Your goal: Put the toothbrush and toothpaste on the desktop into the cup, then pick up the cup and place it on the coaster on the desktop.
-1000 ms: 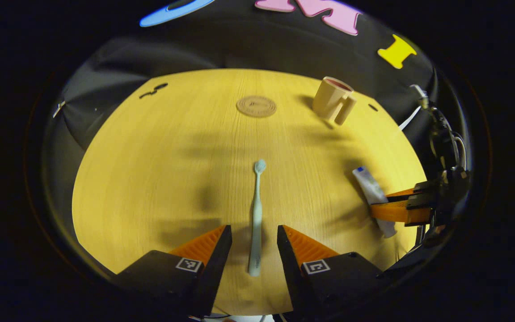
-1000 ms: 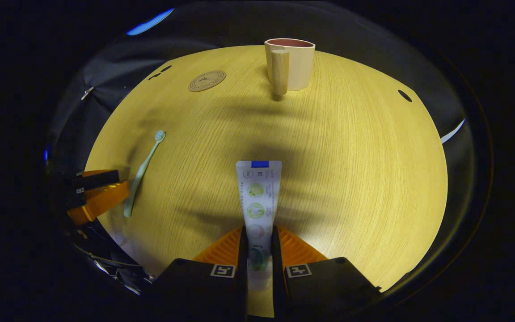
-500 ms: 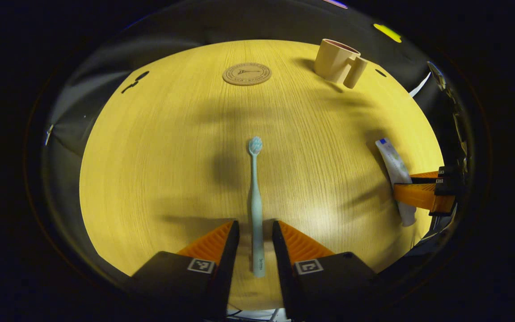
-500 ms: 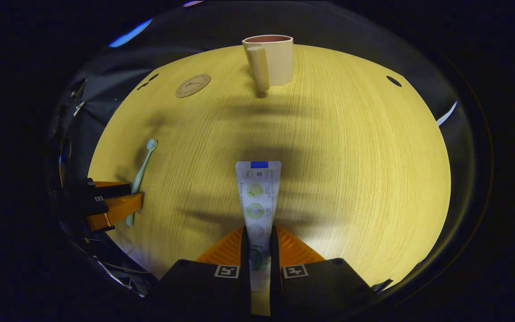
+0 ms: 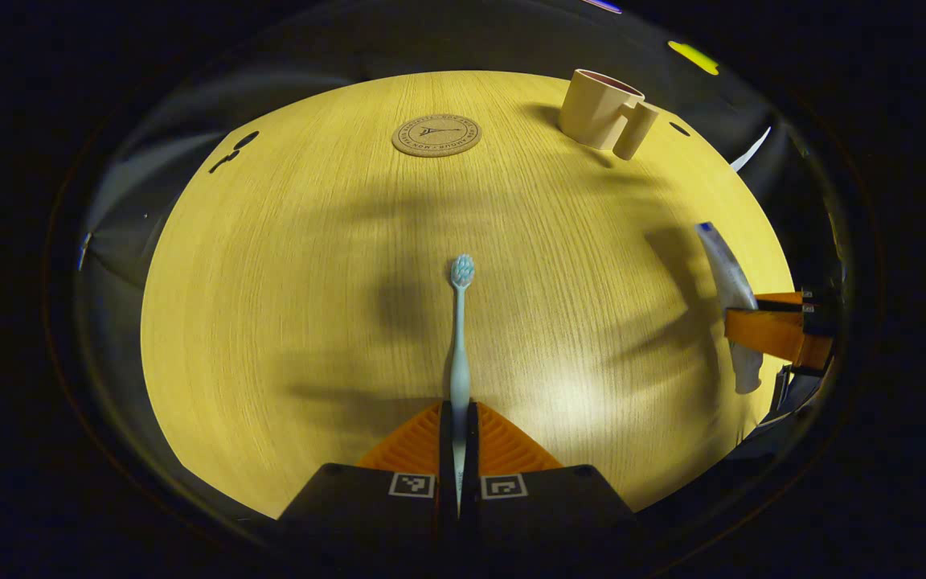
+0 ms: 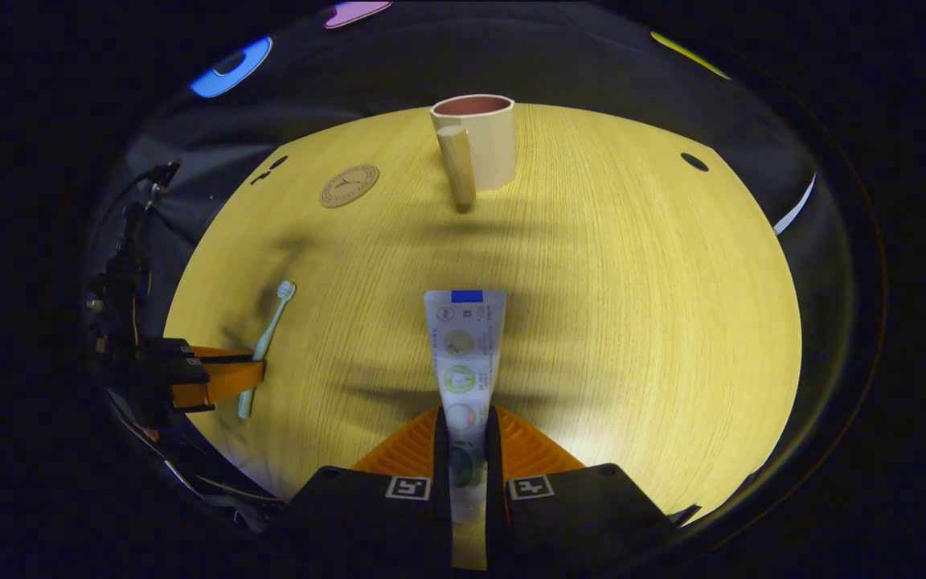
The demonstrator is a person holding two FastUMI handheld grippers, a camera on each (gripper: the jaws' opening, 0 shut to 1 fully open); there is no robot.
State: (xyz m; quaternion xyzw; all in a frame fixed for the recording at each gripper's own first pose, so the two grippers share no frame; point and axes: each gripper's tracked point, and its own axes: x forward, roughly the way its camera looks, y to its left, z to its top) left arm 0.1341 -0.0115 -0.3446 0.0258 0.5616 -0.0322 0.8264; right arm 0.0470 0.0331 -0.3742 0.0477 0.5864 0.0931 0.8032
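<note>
We've got both grippers loaded. Left gripper (image 5: 456, 418) is clamped on the toothbrush (image 5: 459, 338) handle end; fingers squeezed tight w/ the handle between them, brush pointing straight fwd from the tips, bristle head out front over the middle of the table (image 5: 286, 265). Can't tell from the left gripper view if the head is touching the wood or just above it.

Right gripper (image 6: 467, 422) is clamped on the toothpaste (image 6: 465, 346), both fingers pressing the tube's sides near the cap end; flat crimped end sticks fwd past the tips. In the left gripper view we see the same tube (image 5: 724, 273) by the table's right edge, tilted, w/ the right gripper (image 5: 776, 330) across it.

Cup (image 6: 475, 141) stands upright near the far edge of the table, straight ahead of the right gripper, well apart from the tube, handle facing us. Inside looks reddish. Coaster (image 6: 349, 186) lies flat near the far edge too, to the cup's left, not touching it. In the left gripper view the coaster (image 5: 436, 135) is dead ahead of the brush, cup (image 5: 604, 112) off to the right.

Left gripper (image 6: 222, 378) also seen at the table's left edge in the right gripper view, brush (image 6: 270, 338) running through it.
</note>
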